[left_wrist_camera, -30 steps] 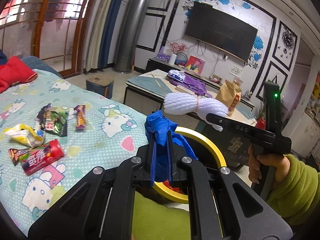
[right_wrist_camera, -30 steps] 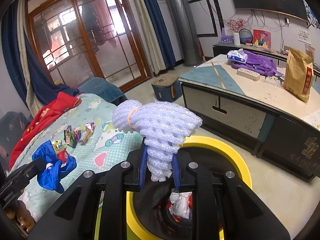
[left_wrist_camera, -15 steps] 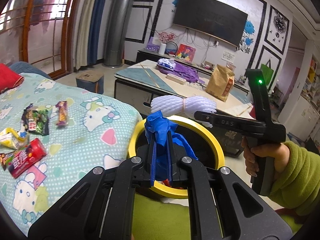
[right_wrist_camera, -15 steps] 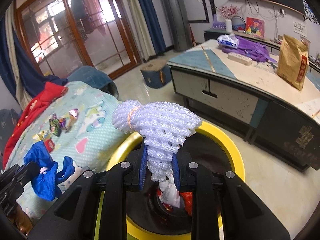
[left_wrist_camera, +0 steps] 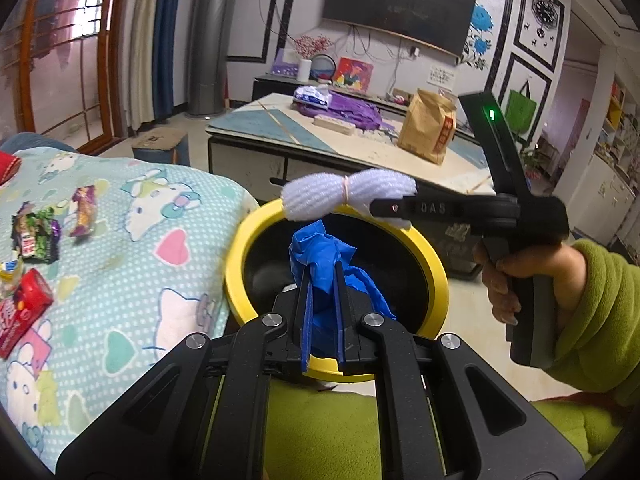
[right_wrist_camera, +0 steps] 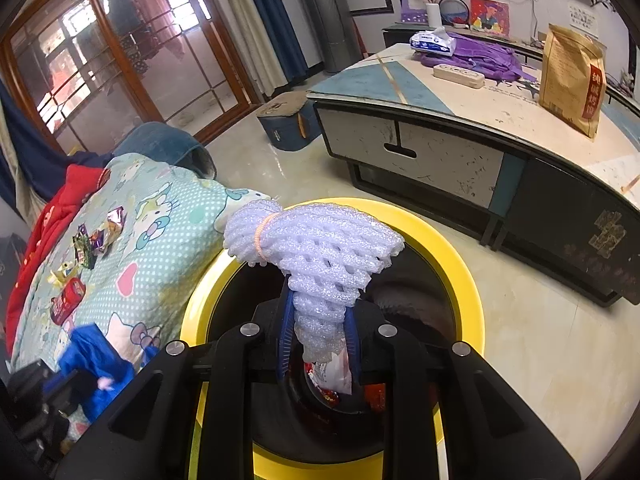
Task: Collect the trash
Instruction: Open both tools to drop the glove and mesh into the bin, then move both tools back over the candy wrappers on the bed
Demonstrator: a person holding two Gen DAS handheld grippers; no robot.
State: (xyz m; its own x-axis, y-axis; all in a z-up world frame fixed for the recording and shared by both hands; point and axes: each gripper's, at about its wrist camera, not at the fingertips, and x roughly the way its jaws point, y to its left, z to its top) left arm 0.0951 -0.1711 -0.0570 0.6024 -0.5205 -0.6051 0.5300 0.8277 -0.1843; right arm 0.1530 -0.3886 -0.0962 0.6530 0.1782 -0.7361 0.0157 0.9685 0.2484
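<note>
My left gripper (left_wrist_camera: 322, 276) is shut on a crumpled blue plastic bag (left_wrist_camera: 320, 252), held over the near side of a yellow-rimmed black trash bin (left_wrist_camera: 236, 248). My right gripper (right_wrist_camera: 318, 312) is shut on a white foam fruit net (right_wrist_camera: 320, 244) tied with a rubber band, above the same bin (right_wrist_camera: 460, 256). Wrappers lie at the bottom of the bin (right_wrist_camera: 332, 376). In the left wrist view the foam net (left_wrist_camera: 348, 196) hangs over the bin's far rim. Snack wrappers (left_wrist_camera: 36, 232) and a red packet (left_wrist_camera: 20, 308) lie on the patterned bedspread (left_wrist_camera: 132, 264).
A low cabinet table (right_wrist_camera: 460, 136) with a brown paper bag (right_wrist_camera: 572, 80) and purple cloth stands beyond the bin. A small blue box (right_wrist_camera: 286, 124) sits on the floor. A hand in a green sleeve (left_wrist_camera: 592, 296) holds the right gripper. Red cloth (right_wrist_camera: 36, 240) lies on the bed.
Both grippers have come down and closer to the bin, which now fills more of each view. Each keeps its grip: the blue bag on the left, the foam net on the right.
</note>
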